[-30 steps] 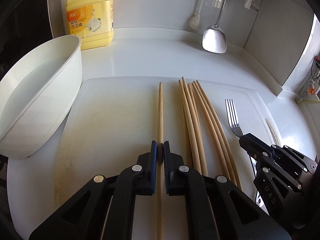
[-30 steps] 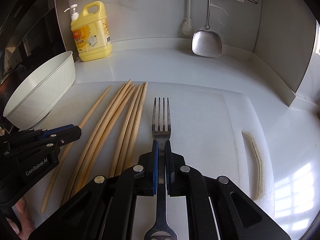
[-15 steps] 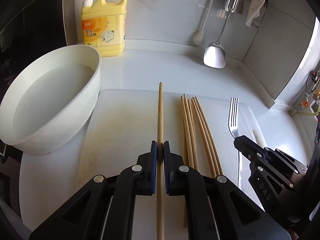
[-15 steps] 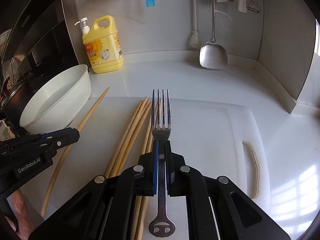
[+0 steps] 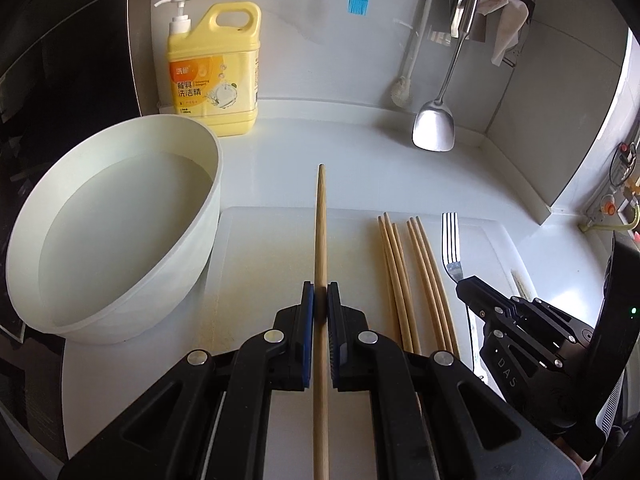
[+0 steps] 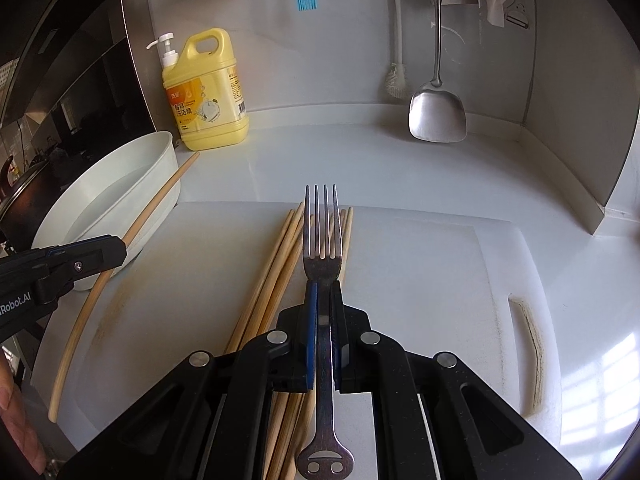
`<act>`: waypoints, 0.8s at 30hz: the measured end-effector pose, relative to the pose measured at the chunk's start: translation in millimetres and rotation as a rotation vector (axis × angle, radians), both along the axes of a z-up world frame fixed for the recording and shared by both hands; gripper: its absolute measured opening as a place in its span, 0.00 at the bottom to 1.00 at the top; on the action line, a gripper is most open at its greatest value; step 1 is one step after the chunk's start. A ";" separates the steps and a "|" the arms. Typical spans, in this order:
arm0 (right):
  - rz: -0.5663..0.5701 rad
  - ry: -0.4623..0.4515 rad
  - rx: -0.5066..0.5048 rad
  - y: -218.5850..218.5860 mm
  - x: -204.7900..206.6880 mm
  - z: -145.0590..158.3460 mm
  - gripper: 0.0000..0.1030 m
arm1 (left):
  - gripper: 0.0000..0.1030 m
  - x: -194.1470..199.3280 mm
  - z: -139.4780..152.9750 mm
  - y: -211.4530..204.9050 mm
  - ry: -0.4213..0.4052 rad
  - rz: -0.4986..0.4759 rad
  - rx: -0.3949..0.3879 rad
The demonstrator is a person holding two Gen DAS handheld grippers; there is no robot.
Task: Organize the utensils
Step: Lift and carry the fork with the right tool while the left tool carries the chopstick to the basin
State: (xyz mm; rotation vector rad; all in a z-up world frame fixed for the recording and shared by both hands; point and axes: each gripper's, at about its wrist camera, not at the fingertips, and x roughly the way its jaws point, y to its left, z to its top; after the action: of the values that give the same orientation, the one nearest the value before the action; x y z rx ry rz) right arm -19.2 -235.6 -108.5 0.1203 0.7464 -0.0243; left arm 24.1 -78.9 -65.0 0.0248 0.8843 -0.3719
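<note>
A white basin (image 5: 116, 240) is sitting leftmost on the desk (image 5: 360, 152). The left tongs (image 5: 320, 300) are grasping one chopstick (image 5: 321, 232) above the cutting board (image 6: 420, 272); loose chopsticks (image 5: 412, 276) are lying there; the right tongs (image 6: 323, 292) are gripping a fork (image 6: 322, 240) over them.

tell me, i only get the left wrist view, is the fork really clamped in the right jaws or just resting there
Observer: Clamped. The right gripper is shut on the fork just below the tines, with the handle running back between the jaws.
Operator: how much of my chopstick sticks out behind the left jaws
Observer: A long stretch. Behind the left gripper, the chopstick trails back to an end near the lower left of the right wrist view.
Operator: anything else back there
Observer: A person's fingers show at the left edge, below the left gripper.
</note>
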 end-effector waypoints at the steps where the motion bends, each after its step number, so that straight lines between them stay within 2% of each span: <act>1: -0.001 -0.009 0.003 1.6 -0.7 2.4 0.06 | 0.07 1.1 1.5 2.2 -0.004 -0.004 0.000; 9: 0.032 -0.052 0.016 23.6 -0.1 15.2 0.06 | 0.07 3.7 6.6 16.2 -0.008 -0.008 -0.017; 14: 0.097 -0.094 0.018 49.4 0.0 31.3 0.06 | 0.07 0.7 11.3 32.2 -0.015 0.013 -0.040; 20: 0.188 -0.139 0.021 90.3 11.7 47.6 0.06 | 0.07 1.3 23.1 66.2 -0.044 0.069 -0.058; 21: 0.204 -0.146 0.022 97.7 14.0 50.3 0.05 | 0.07 1.3 26.4 73.0 -0.050 0.079 -0.062; 22: 0.220 -0.154 0.022 105.8 16.6 53.6 0.00 | 0.07 1.6 29.7 80.5 -0.057 0.089 -0.066; 24: 0.252 -0.169 0.030 121.8 23.9 60.9 0.00 | 0.07 4.0 36.2 96.2 -0.071 0.116 -0.069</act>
State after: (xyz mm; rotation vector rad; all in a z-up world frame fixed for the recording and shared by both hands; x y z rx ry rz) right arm 4.7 -113.8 -47.6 0.0549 0.5888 0.2346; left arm 28.0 17.4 -28.8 -0.0761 0.7984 -0.2907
